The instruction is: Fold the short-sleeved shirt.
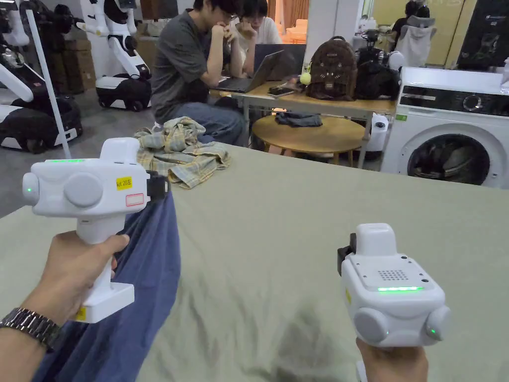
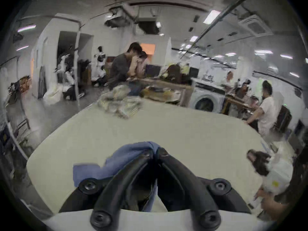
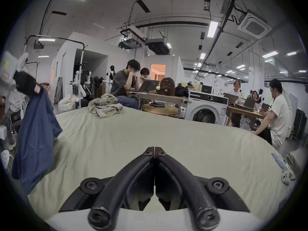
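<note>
Blue short-sleeved shirt [image 1: 134, 278]: hanging from the left hand-held gripper [image 1: 158, 186] above the desk's [image 1: 298, 238] left edge, its lower part draping down toward the near left corner. In the left gripper view the jaws are pressed together with blue cloth bunched at and between their tips [image 2: 133, 153]. In the right gripper view the shirt [image 3: 35, 138] hangs as a long, loose fold beyond the left edge of the desk [image 3: 150, 131].

Right hand-held gripper [image 1: 344, 258]: held over the near right part of the desk, well apart from the shirt. Its own view shows the jaws closed tip to tip with nothing between them [image 3: 154, 151].

Desk surface: covered in pale green cloth, lightly wrinkled.

Plaid garment [image 1: 181, 151]: crumpled in a heap at the far left corner of the desk.

Background: two people seated at a wooden table [image 1: 318, 102] with a laptop [image 1: 251, 74]; brown backpack [image 1: 333, 67] on that table; white washing machine [image 1: 450, 129] beyond the far right edge.
</note>
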A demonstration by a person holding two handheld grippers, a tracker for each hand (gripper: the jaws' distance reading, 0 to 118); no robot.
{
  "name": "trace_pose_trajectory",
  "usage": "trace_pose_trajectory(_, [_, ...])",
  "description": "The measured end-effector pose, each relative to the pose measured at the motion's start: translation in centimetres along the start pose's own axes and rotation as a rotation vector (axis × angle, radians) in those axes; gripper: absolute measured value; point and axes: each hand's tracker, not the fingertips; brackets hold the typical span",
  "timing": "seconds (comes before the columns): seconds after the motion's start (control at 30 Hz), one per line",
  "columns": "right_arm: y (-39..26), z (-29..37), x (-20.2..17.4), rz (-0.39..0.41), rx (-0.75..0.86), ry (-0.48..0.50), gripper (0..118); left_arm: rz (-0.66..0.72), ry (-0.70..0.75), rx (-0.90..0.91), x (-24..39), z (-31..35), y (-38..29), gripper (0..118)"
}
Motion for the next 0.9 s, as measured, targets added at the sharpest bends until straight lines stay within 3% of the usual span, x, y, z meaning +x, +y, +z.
trace_pose_trajectory(0.3, [-0.1, 3.9, 9.0, -0.069, 0.025, -0.183, 0, -0.106, -0.409, 0.008, 18.4, -4.3, 3.0, 0])
trace_pose_trajectory(0.53, [-1.7, 8.6, 17.6, -0.098, 0.025, -0.381, 0, -0.234, -0.658, -0.132, 33.3, -7.2, -2.9, 0])
trace_pose_trajectory(0.73, [-4.4, 11.4, 22.5, -0.110, -0.021, -0.481, 0, -0.301, -0.714, -0.339, 38.6, -10.1, -12.9, 0])
trace_pose_trajectory(0.9, [-6.5, 11.9, 24.0, -0.140, -0.069, -0.515, 0, -0.316, -0.695, -0.452, 39.0, -11.1, -19.3, 0])
